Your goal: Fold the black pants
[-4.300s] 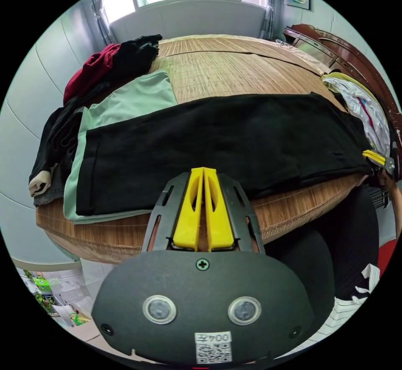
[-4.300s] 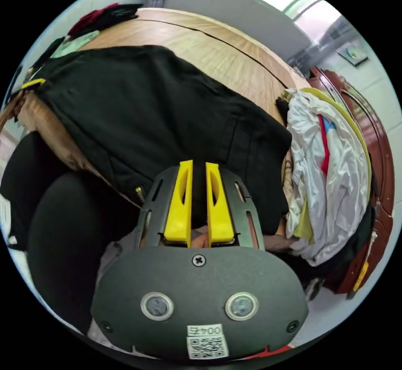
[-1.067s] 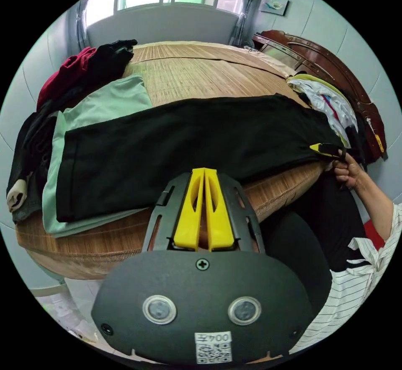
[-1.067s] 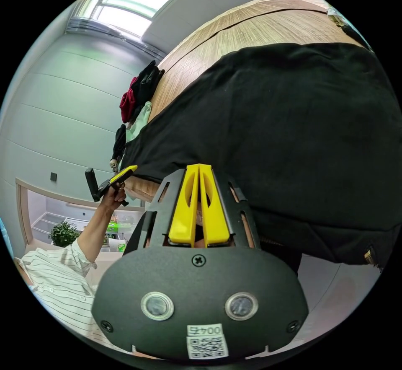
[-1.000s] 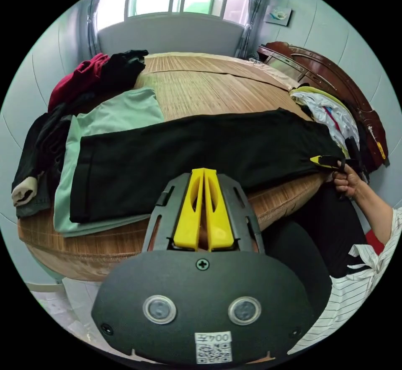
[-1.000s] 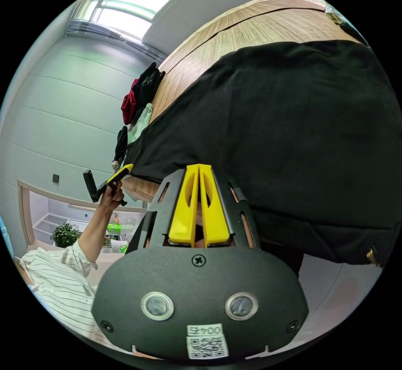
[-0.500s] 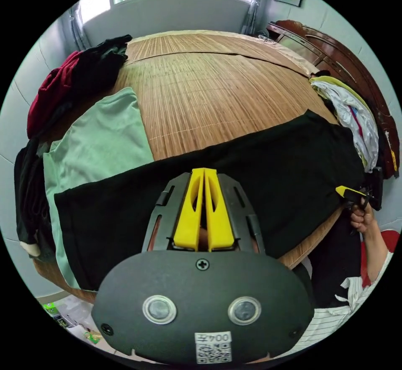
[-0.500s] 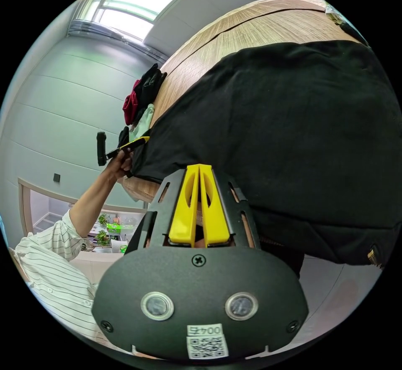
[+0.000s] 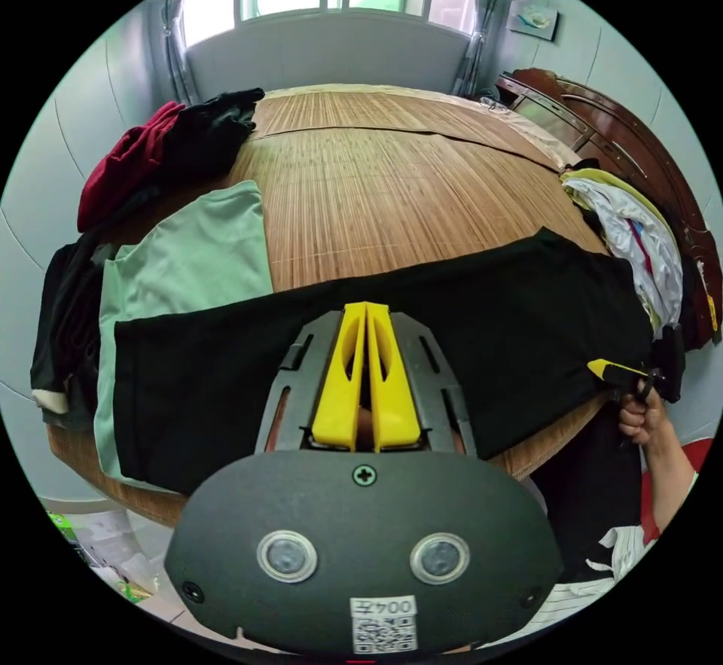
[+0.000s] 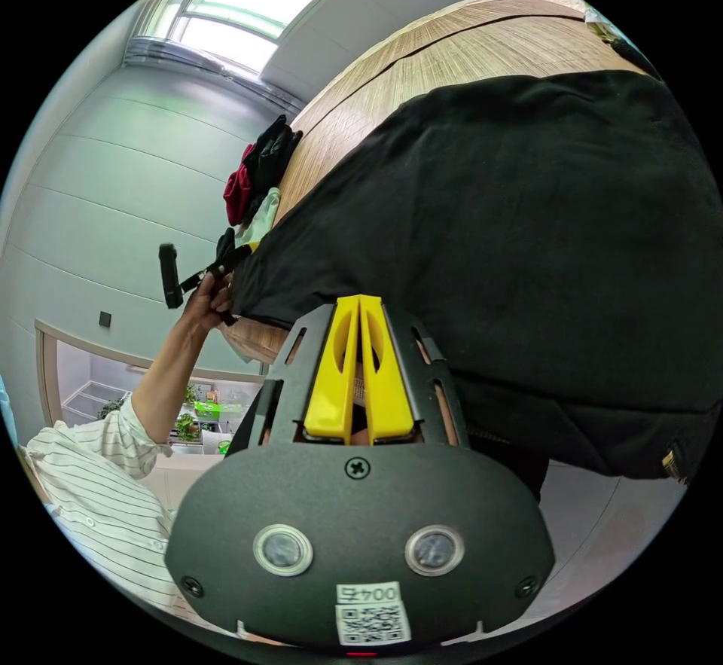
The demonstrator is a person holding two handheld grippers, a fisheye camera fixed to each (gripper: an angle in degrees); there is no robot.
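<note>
The black pants (image 9: 452,318) lie flat in a long band across the frame's middle, on the bamboo mat (image 9: 376,175). Both the left gripper (image 9: 365,318) and right gripper (image 10: 359,311) have jaws pressed together, clenched on fabric or empty I cannot tell.

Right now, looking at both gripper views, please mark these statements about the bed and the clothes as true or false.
1. The black pants lie stretched across the bamboo mat. True.
2. The pants partly cover a light green garment. True.
3. The left gripper is wide open. False: its yellow jaws are closed together.
4. The dark red garment lies on top of the pants. False: it sits apart, in a pile at the mat's edge.
</note>
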